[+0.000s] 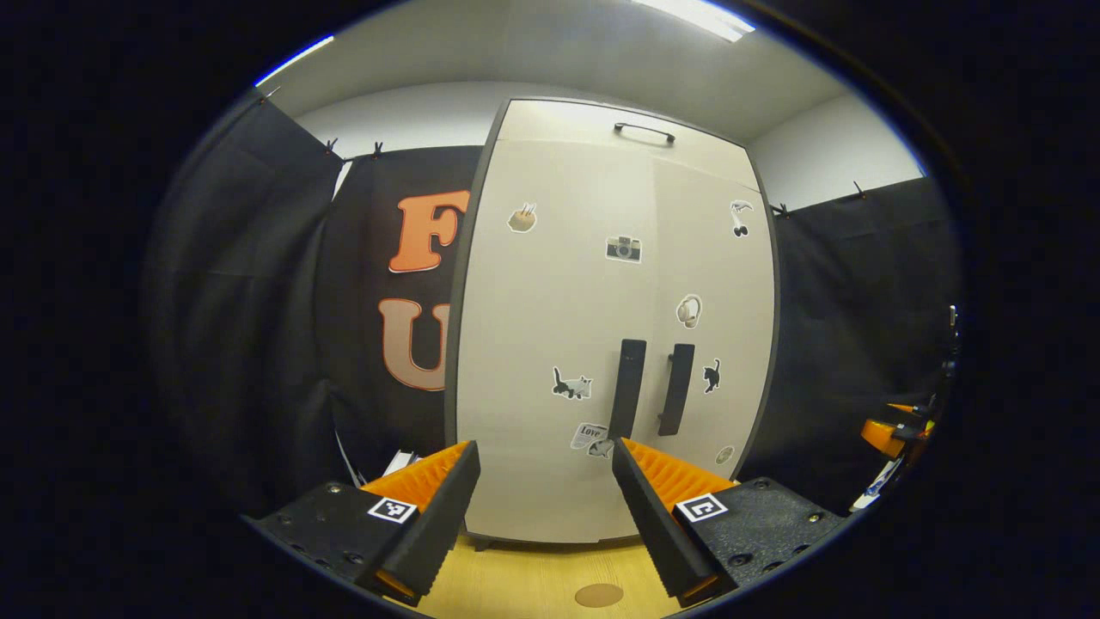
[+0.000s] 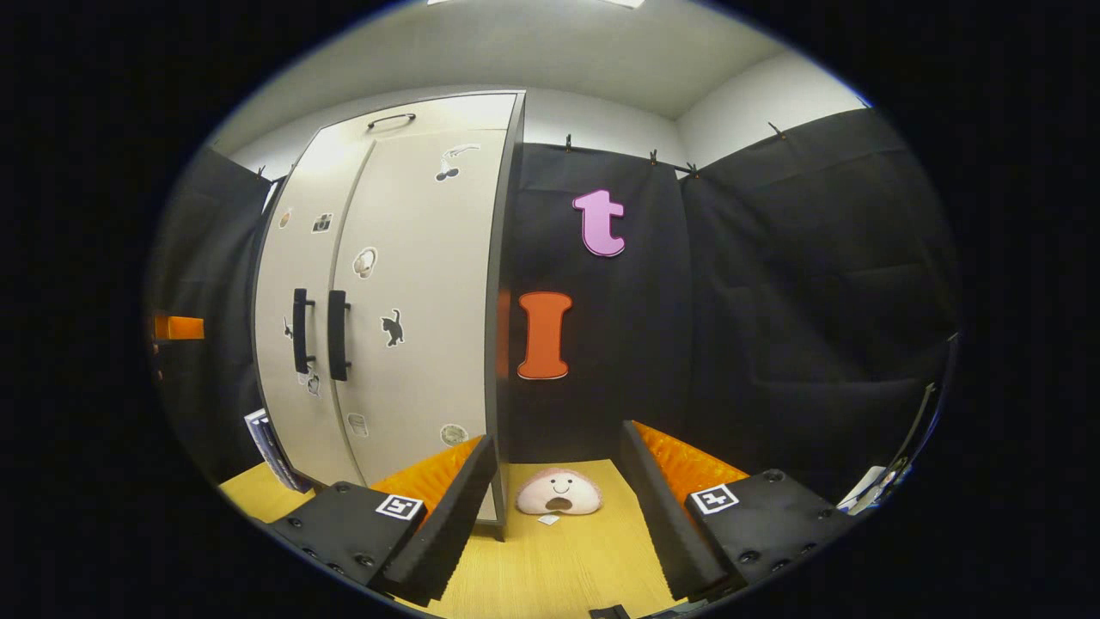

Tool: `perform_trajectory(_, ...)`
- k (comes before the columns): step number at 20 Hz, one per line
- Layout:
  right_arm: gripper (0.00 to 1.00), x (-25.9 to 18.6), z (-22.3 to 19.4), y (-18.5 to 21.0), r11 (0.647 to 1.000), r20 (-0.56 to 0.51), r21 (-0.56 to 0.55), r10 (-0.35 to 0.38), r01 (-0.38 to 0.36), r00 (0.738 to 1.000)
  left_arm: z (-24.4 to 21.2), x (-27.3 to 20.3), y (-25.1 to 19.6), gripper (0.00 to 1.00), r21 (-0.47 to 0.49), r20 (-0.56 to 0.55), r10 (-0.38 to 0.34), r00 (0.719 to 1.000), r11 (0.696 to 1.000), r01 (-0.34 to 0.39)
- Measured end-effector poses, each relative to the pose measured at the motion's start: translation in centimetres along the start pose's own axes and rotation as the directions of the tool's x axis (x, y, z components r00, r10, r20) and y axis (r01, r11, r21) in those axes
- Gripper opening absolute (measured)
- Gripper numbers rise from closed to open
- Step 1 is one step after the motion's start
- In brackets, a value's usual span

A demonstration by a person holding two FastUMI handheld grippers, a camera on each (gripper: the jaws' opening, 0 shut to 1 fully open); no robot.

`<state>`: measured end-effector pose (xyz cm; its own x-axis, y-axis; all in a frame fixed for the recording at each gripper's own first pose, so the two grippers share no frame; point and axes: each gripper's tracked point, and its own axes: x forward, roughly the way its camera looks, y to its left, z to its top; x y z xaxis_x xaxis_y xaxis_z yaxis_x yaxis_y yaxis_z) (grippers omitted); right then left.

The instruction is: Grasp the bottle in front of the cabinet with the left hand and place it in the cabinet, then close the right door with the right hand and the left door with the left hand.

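Facing shut cabinet, left hand-held gripper agape, empty, right hand-held gripper likewise, plush toy beside cabinet

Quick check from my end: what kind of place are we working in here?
Most likely a staged recording booth, not a real home. Black cloth is clipped up as walls, a cream two-door cabinet with stickers stands on a light wooden tabletop, and a plush pink toy lies beside it.

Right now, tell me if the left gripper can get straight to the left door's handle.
Probably yes. The left gripper is open and faces the shut cabinet; the left door's handle stands just above its fingers, with nothing between them.
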<state>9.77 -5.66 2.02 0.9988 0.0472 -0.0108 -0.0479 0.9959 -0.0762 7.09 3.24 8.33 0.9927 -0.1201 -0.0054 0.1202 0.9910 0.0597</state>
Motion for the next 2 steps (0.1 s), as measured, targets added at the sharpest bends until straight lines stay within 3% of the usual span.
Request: perform_trajectory(2,0.97,-0.43,0.14,0.61,1.000,0.005,0.002,0.002,-0.002,1.000,0.19,-1.10,1.07,0.95,0.008,0.007,0.012,1.000,1.000,-0.013)
